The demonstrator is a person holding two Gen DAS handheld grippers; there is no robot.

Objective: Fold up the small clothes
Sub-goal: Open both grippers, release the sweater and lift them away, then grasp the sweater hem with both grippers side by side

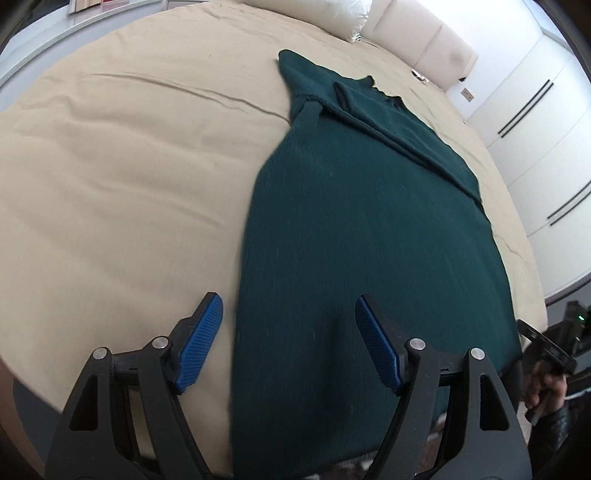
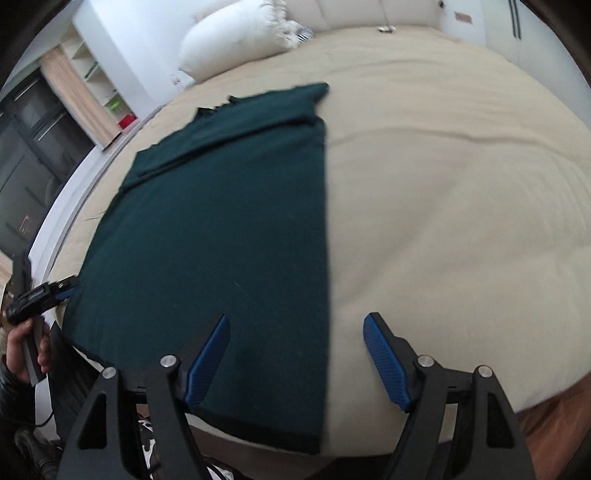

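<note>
A dark green knitted sweater (image 1: 354,236) lies flat on the beige bed (image 1: 122,177), its sides folded inward into a long strip, its hem at the near bed edge. My left gripper (image 1: 288,347) is open and empty above the sweater's left edge near the hem. In the right wrist view the sweater (image 2: 229,229) reaches from the near edge towards the pillow. My right gripper (image 2: 295,362) is open and empty, straddling the sweater's straight right edge near the hem. The left gripper shows at the far left there (image 2: 59,290).
A white pillow (image 2: 236,40) and a cream headboard (image 1: 417,37) stand at the far end of the bed. White wardrobe doors (image 1: 535,122) are to the right. Shelves and a dark window (image 2: 40,147) are to the left. A small object (image 2: 385,28) lies near the headboard.
</note>
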